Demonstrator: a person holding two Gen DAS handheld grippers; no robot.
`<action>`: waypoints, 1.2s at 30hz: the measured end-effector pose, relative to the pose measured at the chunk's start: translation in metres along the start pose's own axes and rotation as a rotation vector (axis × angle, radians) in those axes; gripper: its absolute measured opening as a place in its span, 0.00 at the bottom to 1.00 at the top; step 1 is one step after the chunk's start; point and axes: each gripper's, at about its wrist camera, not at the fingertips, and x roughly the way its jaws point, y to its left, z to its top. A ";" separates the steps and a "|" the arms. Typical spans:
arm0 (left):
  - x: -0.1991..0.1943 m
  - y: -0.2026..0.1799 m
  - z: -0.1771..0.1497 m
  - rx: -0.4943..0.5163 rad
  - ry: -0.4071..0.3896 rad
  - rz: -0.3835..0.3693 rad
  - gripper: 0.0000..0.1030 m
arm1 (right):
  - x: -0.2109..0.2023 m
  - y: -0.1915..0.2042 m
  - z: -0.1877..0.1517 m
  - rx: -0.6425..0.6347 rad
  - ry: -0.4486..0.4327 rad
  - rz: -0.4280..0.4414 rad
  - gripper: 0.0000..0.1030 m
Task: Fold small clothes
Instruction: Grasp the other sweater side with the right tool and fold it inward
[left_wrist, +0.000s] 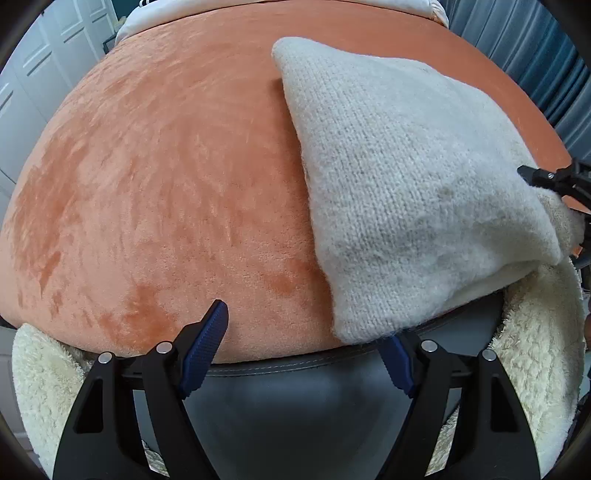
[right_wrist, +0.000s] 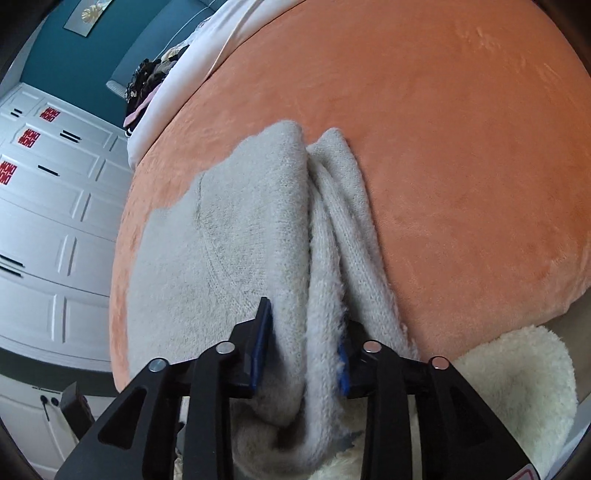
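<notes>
Nearest, the right hand-held gripper (right_wrist: 304, 354) is clamped on bunched folds of a cream knit garment (right_wrist: 236, 236), whose near end hangs below its fingers. The left hand-held gripper (left_wrist: 310, 343) stands wide apart, holding nothing, one blue pad tucked under the garment's near corner. Beyond, the garment lies folded on an orange plush bed cover (left_wrist: 155, 177). A white wardrobe (right_wrist: 55, 229) stands farthest.

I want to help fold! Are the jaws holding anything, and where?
The right gripper pinches the bunched edge of the cream knit garment. The left gripper is open, holding nothing.
</notes>
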 end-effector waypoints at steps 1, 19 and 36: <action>0.000 -0.001 -0.001 0.000 -0.002 0.002 0.73 | -0.004 0.003 -0.002 -0.003 -0.006 0.000 0.45; -0.018 0.001 0.007 -0.013 -0.047 -0.025 0.73 | -0.014 0.014 -0.018 -0.156 0.005 -0.160 0.60; -0.016 -0.002 0.009 -0.014 -0.089 -0.086 0.84 | -0.062 0.158 0.013 -0.239 0.053 0.288 0.20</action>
